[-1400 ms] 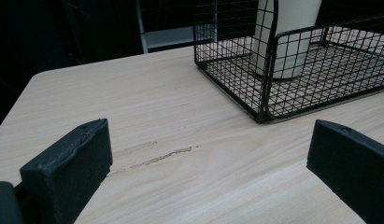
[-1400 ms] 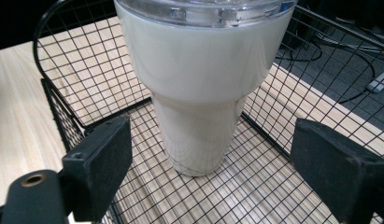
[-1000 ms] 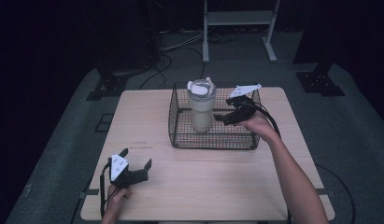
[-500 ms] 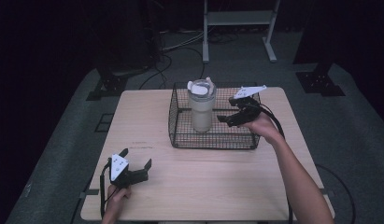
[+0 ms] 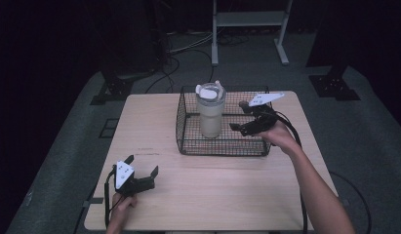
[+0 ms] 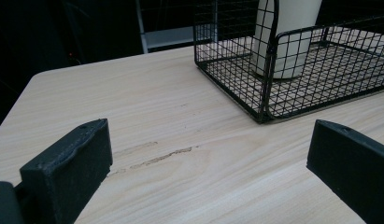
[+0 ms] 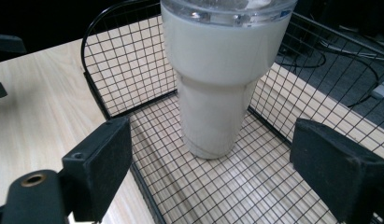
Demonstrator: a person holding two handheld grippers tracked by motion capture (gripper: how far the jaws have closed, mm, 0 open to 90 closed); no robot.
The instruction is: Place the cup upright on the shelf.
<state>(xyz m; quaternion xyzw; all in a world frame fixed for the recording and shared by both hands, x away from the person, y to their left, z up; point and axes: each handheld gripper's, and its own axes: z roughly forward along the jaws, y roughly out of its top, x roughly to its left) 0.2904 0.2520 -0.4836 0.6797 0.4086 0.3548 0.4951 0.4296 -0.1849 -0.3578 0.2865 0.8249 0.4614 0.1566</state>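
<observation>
High view: cream tumbler (image 5: 210, 113) upright at basket (image 5: 188, 141) left-centre on table (image 5: 149, 122), right gripper (image 5: 241, 116) jaws wide, empty; right gripper view reveals its clear lid (image 7: 227, 14); left gripper (image 5: 141, 167) lower left, jaws wide, empty.

Dim room: grey floor (image 5: 66, 146), wooden table (image 5: 149, 126), white stand (image 5: 247, 22), trailing cables (image 5: 173, 48).

The high view is dim and a touch soft — light falls from overhead onto the desk (image 5: 212, 180), and everything beyond the grey floor (image 5: 76, 161) drops to near black. Both tool views are brighter and crisper. No hard shadows on the wood, just even light. There's glare on the clear lid (image 7: 227, 11) of the tumbler (image 7: 213, 84) — and the near black pads (image 6: 68, 163) sit slightly out of focus.
</observation>
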